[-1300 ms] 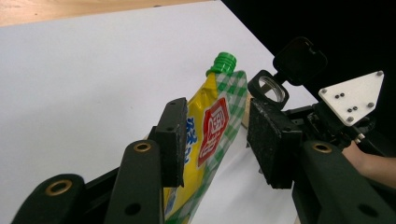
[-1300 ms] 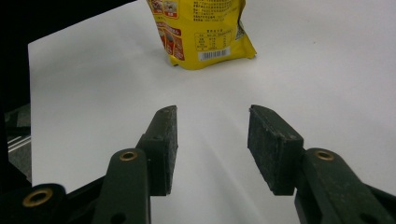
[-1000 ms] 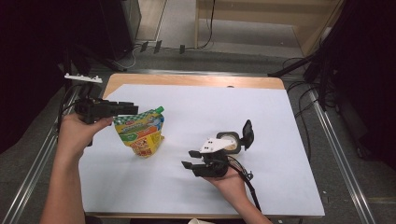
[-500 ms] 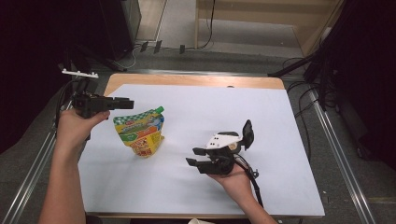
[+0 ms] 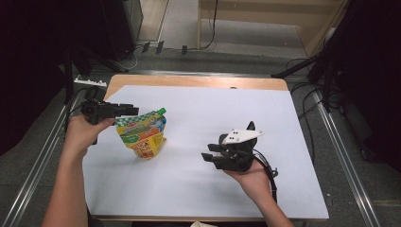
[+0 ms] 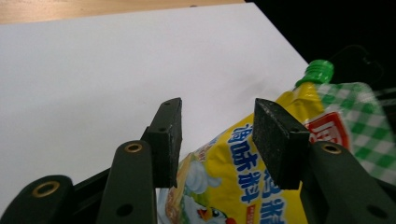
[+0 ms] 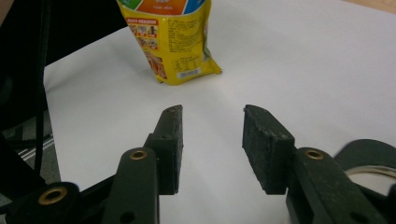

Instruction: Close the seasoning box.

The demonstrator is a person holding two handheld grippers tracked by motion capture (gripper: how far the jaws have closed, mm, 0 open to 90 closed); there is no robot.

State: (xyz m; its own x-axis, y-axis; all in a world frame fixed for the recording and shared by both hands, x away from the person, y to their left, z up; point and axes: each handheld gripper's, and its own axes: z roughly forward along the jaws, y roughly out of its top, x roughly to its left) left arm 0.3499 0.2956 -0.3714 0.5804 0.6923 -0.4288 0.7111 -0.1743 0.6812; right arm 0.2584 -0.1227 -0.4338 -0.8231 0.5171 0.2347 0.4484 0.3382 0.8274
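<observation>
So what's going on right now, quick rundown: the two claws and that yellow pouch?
Left gripper open, just been opening, over the pouch top. Right gripper open, empty, just been closing. Pouch stands upright on the white sheet. Nothing in between.

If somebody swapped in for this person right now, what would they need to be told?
Left gripper: jaws apart and just opening wider, hovering at the top of the yellow seasoning pouch; in the left gripper view the pouch sits below and behind the pads, not pinched.
Right gripper: held above the white table cover, aimed toward the pouch, nothing between its jaws, which have just been narrowing.
Pouch: standing on the left part of the cover, green cap on.
Done: nothing grasped yet.
Left: probably take hold of the pouch; the right gripper is free to help.
</observation>
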